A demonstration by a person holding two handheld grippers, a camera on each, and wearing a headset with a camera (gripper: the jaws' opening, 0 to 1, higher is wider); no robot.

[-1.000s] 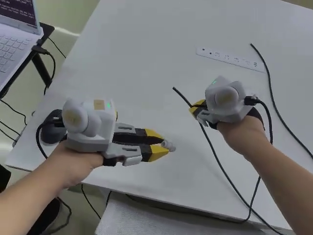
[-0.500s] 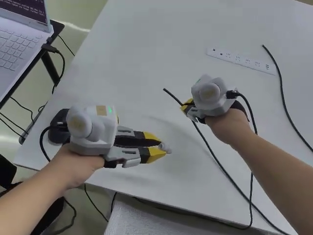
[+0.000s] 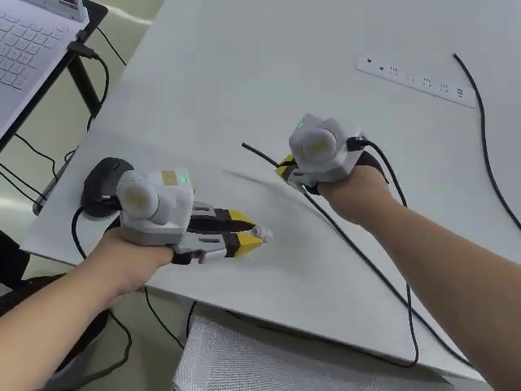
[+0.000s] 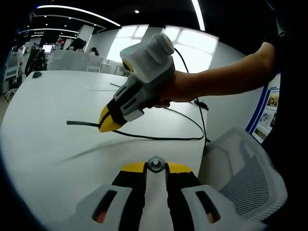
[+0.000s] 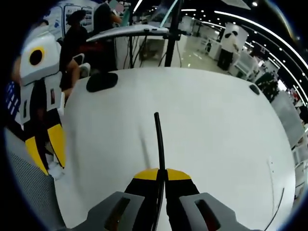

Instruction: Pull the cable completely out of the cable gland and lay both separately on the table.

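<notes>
Right tongs [image 3: 284,169] drawn nearer left tongs [image 3: 254,239], cable [image 3: 259,152] clamped, gland [image 4: 155,164] pinched

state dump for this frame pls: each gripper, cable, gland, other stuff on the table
left gripper: shut on gland, low over the table's near edge
right gripper: shut on cable, short free end past the tips
cable vs gland: apart, cable is out of the gland
released: neither, both are in the jaws
table: power strip, mouse
beside table: laptop
</notes>
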